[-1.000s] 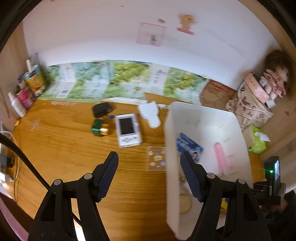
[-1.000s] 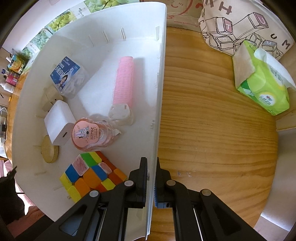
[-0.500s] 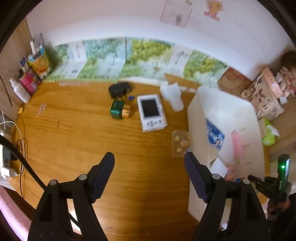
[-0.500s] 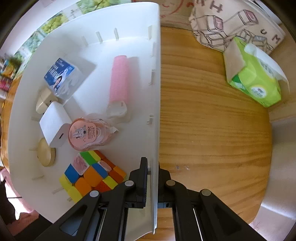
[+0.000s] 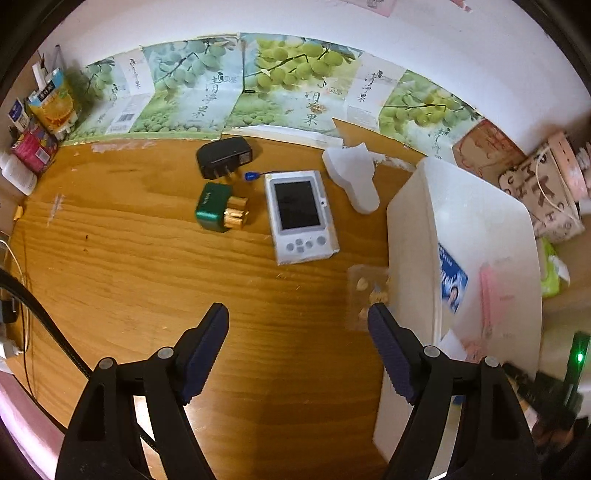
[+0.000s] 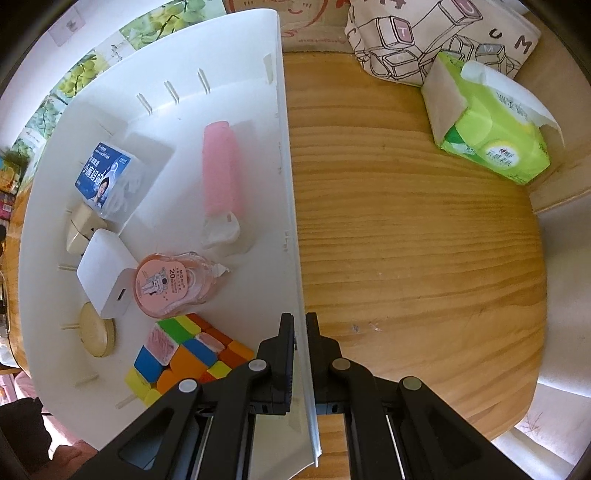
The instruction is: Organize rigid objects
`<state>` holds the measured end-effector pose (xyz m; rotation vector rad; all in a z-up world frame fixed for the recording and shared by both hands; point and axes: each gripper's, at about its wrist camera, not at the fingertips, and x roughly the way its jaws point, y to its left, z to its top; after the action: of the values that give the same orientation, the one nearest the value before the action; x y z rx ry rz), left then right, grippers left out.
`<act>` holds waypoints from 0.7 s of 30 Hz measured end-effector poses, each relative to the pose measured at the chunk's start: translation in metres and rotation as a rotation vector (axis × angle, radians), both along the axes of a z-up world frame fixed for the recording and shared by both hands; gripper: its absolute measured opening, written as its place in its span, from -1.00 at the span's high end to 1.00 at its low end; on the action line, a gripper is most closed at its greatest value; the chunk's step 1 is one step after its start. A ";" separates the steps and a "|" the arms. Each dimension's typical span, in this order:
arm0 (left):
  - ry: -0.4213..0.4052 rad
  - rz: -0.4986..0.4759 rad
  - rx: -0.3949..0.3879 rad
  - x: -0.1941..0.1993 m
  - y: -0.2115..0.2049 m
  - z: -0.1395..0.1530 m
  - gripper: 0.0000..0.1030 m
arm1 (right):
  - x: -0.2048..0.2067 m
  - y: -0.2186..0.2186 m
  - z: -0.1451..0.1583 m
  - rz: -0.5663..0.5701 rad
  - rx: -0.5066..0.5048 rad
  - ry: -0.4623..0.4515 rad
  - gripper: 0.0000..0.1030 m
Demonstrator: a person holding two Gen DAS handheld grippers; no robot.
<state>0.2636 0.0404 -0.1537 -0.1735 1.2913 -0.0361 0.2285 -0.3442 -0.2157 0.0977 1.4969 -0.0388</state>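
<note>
the right gripper (image 6: 300,325) is clamped on the white bin (image 6: 284,155) wall at 6 o'clock. inside, at 9 o'clock, a pink bottle (image 6: 168,284) marked "20" is seen beside a colour cube (image 6: 184,354). the left gripper (image 5: 297,325) is held wide over the wooden table (image 5: 129,266); a white handheld device (image 5: 300,216) lies at 12 o'clock, a green box (image 5: 212,212) at 11.

Looking like a home desk/bedroom corner: wooden table (image 5: 129,277) sitting vs. a white wall, grape-print cartons (image 5: 280,85) lining the back edge, snack packs (image 5: 51,107) piling at left, tissue pack (image 6: 487,136) & printed tote bag (image 6: 436,33) lying about.
</note>
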 end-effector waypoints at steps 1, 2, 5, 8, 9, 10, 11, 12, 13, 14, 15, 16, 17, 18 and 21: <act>0.004 0.010 0.008 0.005 -0.003 -0.001 -0.56 | 0.001 -0.002 0.000 0.001 0.002 0.003 0.91; 0.008 0.019 0.009 0.009 -0.005 -0.001 -0.56 | 0.001 -0.003 -0.001 -0.001 0.004 0.007 0.91; 0.034 0.043 -0.021 0.022 -0.011 -0.004 -0.56 | 0.006 -0.007 -0.003 0.001 0.003 0.021 0.91; 0.039 0.050 -0.006 0.034 -0.018 -0.007 -0.56 | 0.008 -0.010 -0.004 0.012 0.008 0.023 0.92; 0.044 0.052 0.002 0.037 -0.019 -0.009 -0.56 | 0.009 -0.012 -0.005 0.012 0.010 0.025 0.92; 0.050 0.054 0.002 0.040 -0.021 -0.011 -0.56 | 0.010 -0.010 -0.004 0.009 0.011 0.026 0.92; 0.058 0.057 -0.001 0.044 -0.021 -0.015 -0.56 | 0.011 -0.011 -0.004 0.003 0.010 0.026 0.92; 0.065 0.060 -0.003 0.046 -0.020 -0.018 -0.56 | 0.011 -0.013 -0.004 -0.002 0.010 0.025 0.92; 0.074 0.066 -0.004 0.050 -0.019 -0.023 -0.56 | 0.011 -0.016 -0.004 -0.011 0.013 0.025 0.92; 0.086 0.078 -0.003 0.053 -0.018 -0.027 -0.56 | 0.011 -0.016 -0.003 -0.027 0.021 0.026 0.92; 0.095 0.091 -0.002 0.055 -0.016 -0.031 -0.56 | 0.011 -0.018 -0.003 -0.039 0.028 0.028 0.92; 0.108 0.110 -0.005 0.057 -0.014 -0.036 -0.56 | 0.011 -0.021 -0.004 -0.045 0.033 0.031 0.92; 0.116 0.119 -0.008 0.058 -0.013 -0.039 -0.56 | 0.012 -0.022 -0.004 -0.042 0.031 0.036 0.92; 0.123 0.128 -0.012 0.059 -0.012 -0.042 -0.56 | 0.012 -0.023 -0.003 -0.036 0.028 0.039 0.92; 0.124 0.163 -0.020 0.061 -0.007 -0.048 -0.56 | 0.018 -0.025 -0.002 -0.021 0.019 0.051 0.92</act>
<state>0.3247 0.0334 -0.2017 -0.3016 1.3966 0.1019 0.2462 -0.3687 -0.2174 0.1290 1.5473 -0.0444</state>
